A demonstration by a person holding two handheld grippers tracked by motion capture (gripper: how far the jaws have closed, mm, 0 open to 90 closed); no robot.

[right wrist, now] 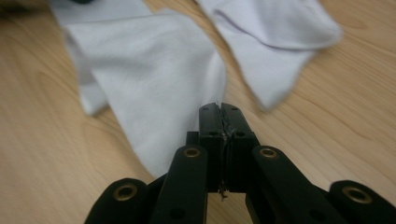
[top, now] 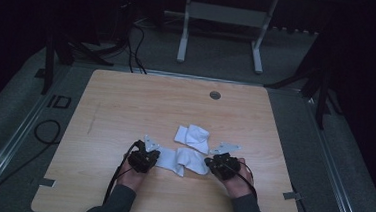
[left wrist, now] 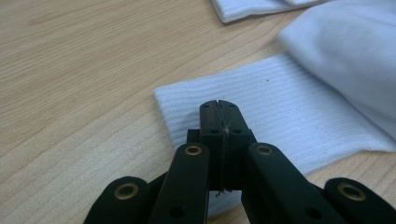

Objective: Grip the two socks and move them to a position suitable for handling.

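We count two white socks on the wooden bench, both near its front middle. The nearer sock lies stretched sideways between the two tongs, and the farther sock sits folded just behind it, close by but whether the two touch we cannot tell. We also count two tongs, one in each hand, with both forearms coming in from the near edge.

The left tongs rest at the ribbed cuff end of the nearer sock. In the left gripper view the jaws are pressed together over the ribbed cuff, which lies flat on the wood; the fabric passes under the tips, so we take them as pinching that cuff edge. The right tongs sit at the opposite end of the same sock. In the right gripper view their jaws are likewise pressed together at the edge of the smooth white cloth, with a few threads caught between them.

One round grommet sits near the bench's far edge.
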